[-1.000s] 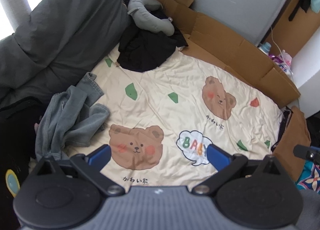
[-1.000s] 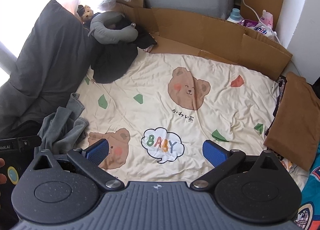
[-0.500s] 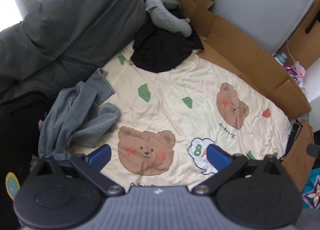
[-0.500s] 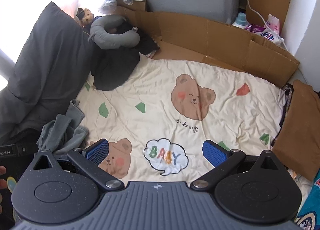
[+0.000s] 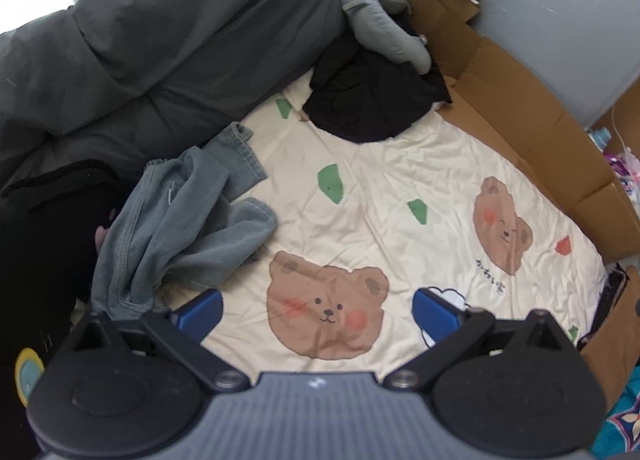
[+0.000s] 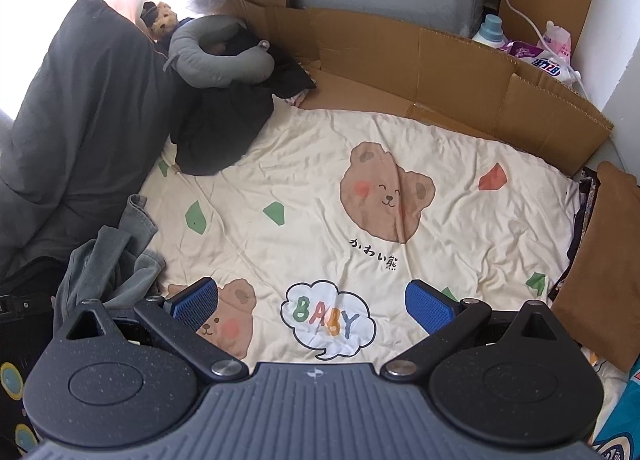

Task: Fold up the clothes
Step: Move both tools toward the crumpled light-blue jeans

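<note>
A crumpled pair of grey-blue jeans (image 5: 180, 219) lies at the left edge of the cream bear-print sheet (image 5: 380, 195); the right wrist view shows the jeans (image 6: 108, 264) low on the left. My left gripper (image 5: 318, 314) hovers open above the sheet, its left blue pad close to the jeans' lower hem. My right gripper (image 6: 312, 306) is open too, over the "BABY" cloud print, nothing between its pads. A black garment (image 5: 372, 99) lies bunched at the far side of the sheet, under a grey neck pillow (image 6: 216, 55).
A dark grey duvet (image 5: 160, 39) piles along the left. Cardboard sheets (image 6: 440, 67) wall the far and right sides, with bottles and packets (image 6: 520, 43) behind. A brown folded cloth (image 6: 600, 252) sits at the right edge. A small teddy bear (image 6: 162, 17) is near the pillow.
The left gripper has swung left and closer to the jeans, which now fill more of its view. The right gripper has eased slightly forward and down. Both stay open.
</note>
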The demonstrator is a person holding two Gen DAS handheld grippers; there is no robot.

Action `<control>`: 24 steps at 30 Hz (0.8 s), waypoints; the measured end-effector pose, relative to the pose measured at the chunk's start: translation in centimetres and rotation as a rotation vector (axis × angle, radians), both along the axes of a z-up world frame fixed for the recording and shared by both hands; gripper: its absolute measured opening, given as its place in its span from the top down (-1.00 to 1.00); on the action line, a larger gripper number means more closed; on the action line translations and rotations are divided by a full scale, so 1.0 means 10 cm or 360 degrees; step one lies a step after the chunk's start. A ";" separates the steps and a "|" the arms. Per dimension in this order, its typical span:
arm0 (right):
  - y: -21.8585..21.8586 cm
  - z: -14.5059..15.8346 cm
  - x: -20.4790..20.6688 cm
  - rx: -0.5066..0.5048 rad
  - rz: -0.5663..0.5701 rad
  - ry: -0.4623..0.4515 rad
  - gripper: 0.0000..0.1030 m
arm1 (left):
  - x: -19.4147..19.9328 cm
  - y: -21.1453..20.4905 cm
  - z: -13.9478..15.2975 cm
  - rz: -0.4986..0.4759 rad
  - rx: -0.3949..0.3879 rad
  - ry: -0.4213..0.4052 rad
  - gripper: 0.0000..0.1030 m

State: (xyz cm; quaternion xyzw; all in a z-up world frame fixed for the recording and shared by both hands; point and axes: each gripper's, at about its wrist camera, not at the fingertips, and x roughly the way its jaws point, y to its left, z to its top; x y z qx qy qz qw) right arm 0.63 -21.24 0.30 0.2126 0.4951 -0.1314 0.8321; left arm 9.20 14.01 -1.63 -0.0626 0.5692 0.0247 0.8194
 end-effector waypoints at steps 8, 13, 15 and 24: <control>-0.02 -0.16 0.23 0.0059 0.0074 0.0004 -0.99 | 0.12 0.21 -0.16 0.0069 -0.0016 -0.0013 -0.93; -0.01 -0.25 0.46 0.0026 0.0148 -0.0013 -0.99 | 0.27 0.40 -0.27 0.0114 0.0016 -0.0020 -0.90; -0.02 -0.28 0.54 0.0031 0.0172 -0.0035 -0.99 | 0.33 0.46 -0.31 0.0139 0.0035 -0.0017 -0.89; -0.02 -0.49 0.84 0.0084 0.0269 -0.0097 -0.99 | 0.50 0.62 -0.52 0.0206 0.0072 0.0001 -0.87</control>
